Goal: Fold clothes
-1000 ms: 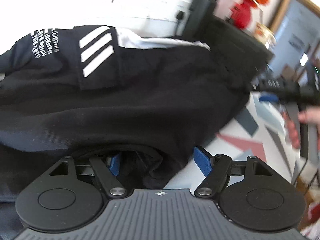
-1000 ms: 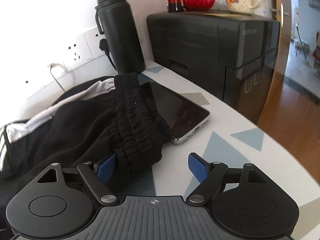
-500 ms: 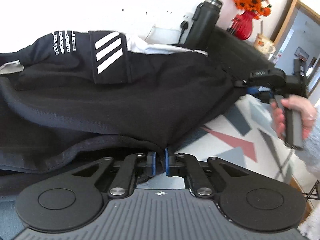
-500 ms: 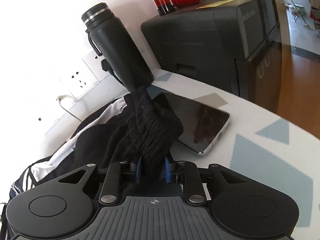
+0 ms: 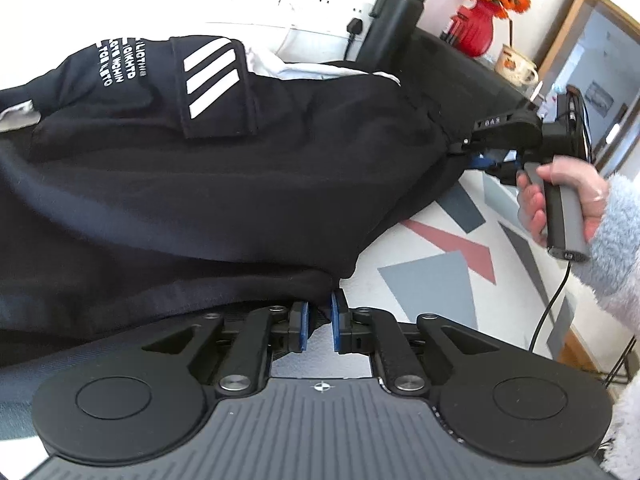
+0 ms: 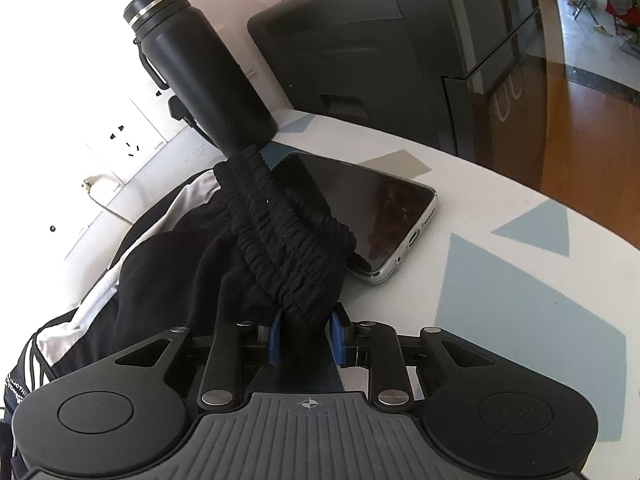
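Black trousers (image 5: pixel 208 184) with white stripes and white lettering lie spread over the table. My left gripper (image 5: pixel 319 322) is shut on the near edge of the fabric. The elastic waistband (image 6: pixel 288 240) bunches up in the right wrist view, and my right gripper (image 6: pixel 306 338) is shut on it. From the left wrist view, the right gripper (image 5: pixel 480 156) shows at the far right end of the trousers, held by a hand (image 5: pixel 560 188) in a fluffy grey sleeve.
A smartphone (image 6: pixel 372 208) lies face up beside the waistband, partly under it. A black flask (image 6: pixel 200 68) stands by the wall sockets, next to a dark appliance (image 6: pixel 400 48) with a red vase (image 5: pixel 478 24) and a mug (image 5: pixel 516 66). The patterned tabletop (image 6: pixel 520 300) ends at the right.
Both grippers went from open to shut on the trousers: the left on the near edge, the right on the waistband, which is now gathered and lifted off the phone.
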{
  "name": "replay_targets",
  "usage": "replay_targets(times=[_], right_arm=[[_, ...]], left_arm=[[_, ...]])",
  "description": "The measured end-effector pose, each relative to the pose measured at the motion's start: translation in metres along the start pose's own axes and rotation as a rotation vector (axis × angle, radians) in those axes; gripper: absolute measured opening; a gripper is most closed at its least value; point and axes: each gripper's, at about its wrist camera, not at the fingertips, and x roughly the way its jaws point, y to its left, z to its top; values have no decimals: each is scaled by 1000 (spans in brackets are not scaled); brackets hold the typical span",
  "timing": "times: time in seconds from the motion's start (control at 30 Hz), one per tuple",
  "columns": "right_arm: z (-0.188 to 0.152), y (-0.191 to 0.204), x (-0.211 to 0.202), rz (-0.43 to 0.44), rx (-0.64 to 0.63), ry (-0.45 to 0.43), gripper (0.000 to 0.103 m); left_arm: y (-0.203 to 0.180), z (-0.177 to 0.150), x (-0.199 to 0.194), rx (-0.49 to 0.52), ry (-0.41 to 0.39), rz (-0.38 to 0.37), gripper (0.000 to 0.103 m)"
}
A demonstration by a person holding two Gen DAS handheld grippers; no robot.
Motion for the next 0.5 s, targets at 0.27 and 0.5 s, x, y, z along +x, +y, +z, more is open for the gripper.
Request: replay_targets(times=[0.27, 0.5], right_arm=[[2, -3, 2, -19, 94, 25, 29], [-12, 6, -12, -8, 26, 79, 59]], left_arm=[[9, -22, -28, -43, -35, -9, 3], [4, -20, -26, -26, -32, -9, 3]])
